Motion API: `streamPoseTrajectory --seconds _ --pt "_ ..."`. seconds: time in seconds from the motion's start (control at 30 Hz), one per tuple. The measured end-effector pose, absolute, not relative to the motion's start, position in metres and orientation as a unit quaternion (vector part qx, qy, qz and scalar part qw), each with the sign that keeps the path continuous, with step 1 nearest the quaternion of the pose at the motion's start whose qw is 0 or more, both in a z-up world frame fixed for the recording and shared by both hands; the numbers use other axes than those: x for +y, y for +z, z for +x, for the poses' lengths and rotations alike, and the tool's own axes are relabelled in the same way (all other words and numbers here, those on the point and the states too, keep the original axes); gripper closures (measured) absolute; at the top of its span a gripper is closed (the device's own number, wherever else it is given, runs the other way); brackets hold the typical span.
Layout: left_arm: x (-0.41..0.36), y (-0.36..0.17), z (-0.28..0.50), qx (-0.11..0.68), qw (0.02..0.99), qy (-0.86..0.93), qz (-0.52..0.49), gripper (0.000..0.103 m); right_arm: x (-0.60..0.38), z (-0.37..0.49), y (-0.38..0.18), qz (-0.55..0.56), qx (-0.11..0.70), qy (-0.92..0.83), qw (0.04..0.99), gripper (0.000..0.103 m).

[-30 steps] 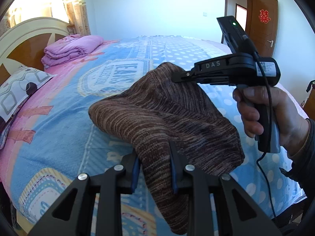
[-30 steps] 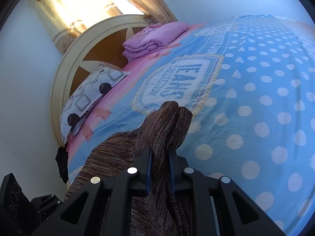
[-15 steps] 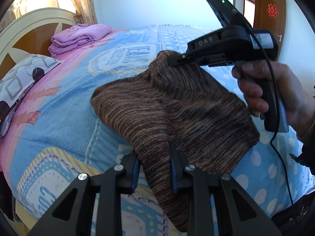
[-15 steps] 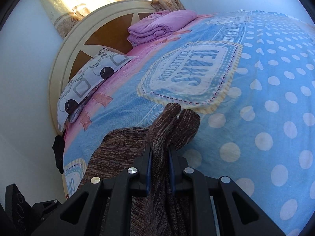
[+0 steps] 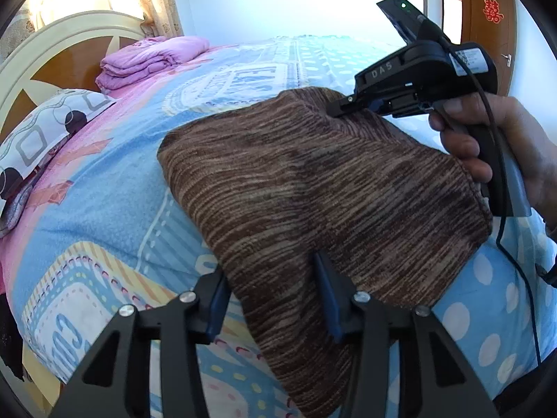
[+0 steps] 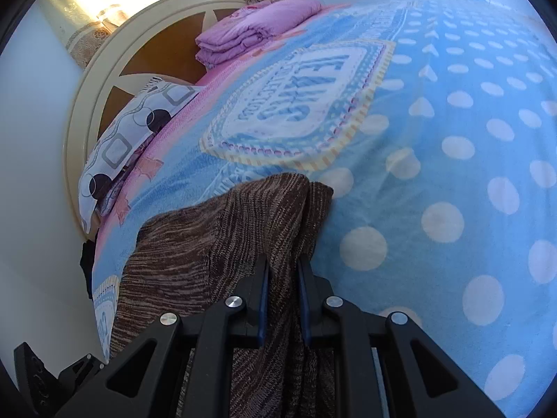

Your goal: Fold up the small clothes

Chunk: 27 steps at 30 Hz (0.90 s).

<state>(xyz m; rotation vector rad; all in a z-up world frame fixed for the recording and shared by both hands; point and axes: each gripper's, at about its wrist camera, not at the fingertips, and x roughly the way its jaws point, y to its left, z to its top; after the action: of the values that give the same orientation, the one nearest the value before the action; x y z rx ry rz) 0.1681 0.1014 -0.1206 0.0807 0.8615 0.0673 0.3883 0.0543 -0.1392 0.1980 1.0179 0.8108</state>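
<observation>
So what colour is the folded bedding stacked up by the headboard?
Lilac purple: the folded purple bedding shows best in the right wrist view.

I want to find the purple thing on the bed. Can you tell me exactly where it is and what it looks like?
Start at the big cream and brown headboard at the top of the bed. Just in front of it lies a folded purple blanket, stacked in soft layers on the pink edge of the bedspread. The pillow beside it is white with circles and squares, and the brown knit garment lies much nearer the cameras.
</observation>
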Motion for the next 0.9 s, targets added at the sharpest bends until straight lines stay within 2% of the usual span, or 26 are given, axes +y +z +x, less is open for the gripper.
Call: streamPoseTrajectory --seconds 0.1,0.17,0.23,0.33,0.53,0.57,0.6,0.63,0.7,0.8,0.9 --pt "0.104 -0.109 0.166 0.412 0.91 0.037 0.034 0.053 0.041 0.385 -0.134 0.116 0.471 0.376 0.789 0.084" --pt "0.108 -0.101 0.162 0.398 0.916 0.044 0.03 0.051 0.027 0.375 -0.125 0.117 0.463 0.376 0.794 0.079" --pt "0.113 -0.091 0.16 0.372 0.925 0.062 0.038 0.038 0.008 0.353 -0.11 0.105 0.443 0.379 0.806 0.078" --pt "0.121 -0.086 0.164 0.349 0.931 0.099 0.05 0.028 -0.016 0.316 -0.099 0.106 0.427 0.403 0.803 0.078" --pt "0.146 -0.099 0.196 0.341 0.926 0.154 0.052 0.026 -0.024 0.242 -0.121 0.049 0.452 0.438 0.776 0.074" --pt "0.147 -0.104 0.201 0.348 0.923 0.157 0.052 0.026 -0.021 0.235 -0.125 0.036 0.451 0.439 0.777 0.075" --pt "0.147 -0.109 0.204 0.357 0.919 0.157 0.05 0.026 -0.017 0.231 -0.13 0.015 0.449 0.428 0.784 0.083" --pt "0.148 -0.112 0.206 0.365 0.916 0.158 0.046 0.025 -0.014 0.229 -0.132 -0.001 0.451 0.417 0.789 0.1" --pt "0.146 -0.113 0.203 0.363 0.917 0.16 0.046 0.025 -0.019 0.23 -0.127 0.004 0.44 0.412 0.798 0.101" --pt "0.145 -0.114 0.199 0.366 0.913 0.17 0.054 0.017 -0.032 0.228 -0.104 0.0 0.414 0.404 0.816 0.101" --pt "0.142 -0.117 0.199 0.367 0.913 0.169 0.055 0.015 -0.037 0.225 -0.098 -0.024 0.41 0.394 0.822 0.101"
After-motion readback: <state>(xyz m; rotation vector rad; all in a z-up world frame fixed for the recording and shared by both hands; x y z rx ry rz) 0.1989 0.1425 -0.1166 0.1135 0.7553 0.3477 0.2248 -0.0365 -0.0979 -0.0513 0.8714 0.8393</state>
